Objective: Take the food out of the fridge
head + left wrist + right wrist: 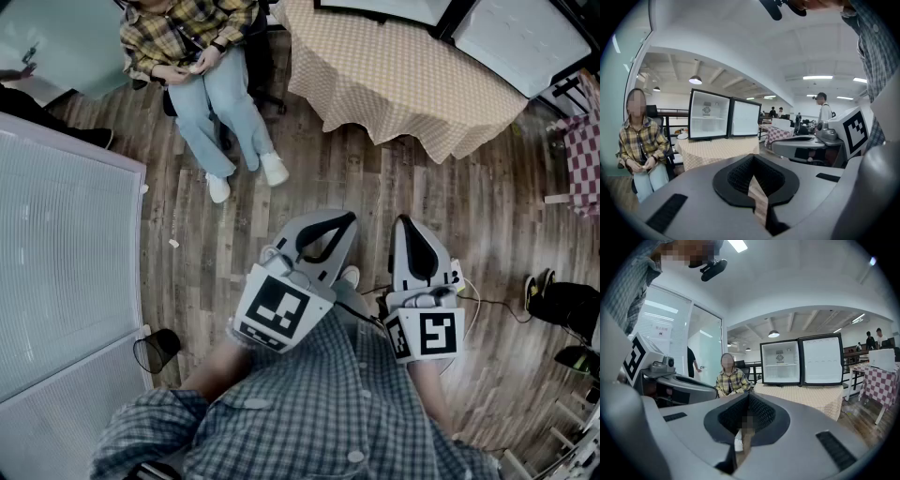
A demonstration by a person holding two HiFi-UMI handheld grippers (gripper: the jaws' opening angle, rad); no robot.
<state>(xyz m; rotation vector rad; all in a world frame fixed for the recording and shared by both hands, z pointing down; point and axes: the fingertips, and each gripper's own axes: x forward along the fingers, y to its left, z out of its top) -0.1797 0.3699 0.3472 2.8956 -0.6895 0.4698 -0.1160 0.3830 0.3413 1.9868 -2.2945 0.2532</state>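
A small black-framed fridge point(708, 115) point(780, 363) stands on a round table with a tan checked cloth point(403, 75) point(717, 150). Its door point(745, 117) point(820, 359) hangs wide open. The white inside shows one shelf, and I can make out no food from here. My left gripper point(323, 234) point(752, 161) and right gripper point(417, 246) point(749, 397) are held side by side over the wooden floor, well short of the table. Both point toward the fridge, and both are shut with nothing between the jaws.
A person in a plaid shirt point(197, 66) point(729, 378) sits on a chair left of the table. A frosted glass partition point(56, 262) runs along the left, with a black cup point(155, 352) at its foot. A red-checked table point(881, 380) and shoes point(562, 309) are at the right.
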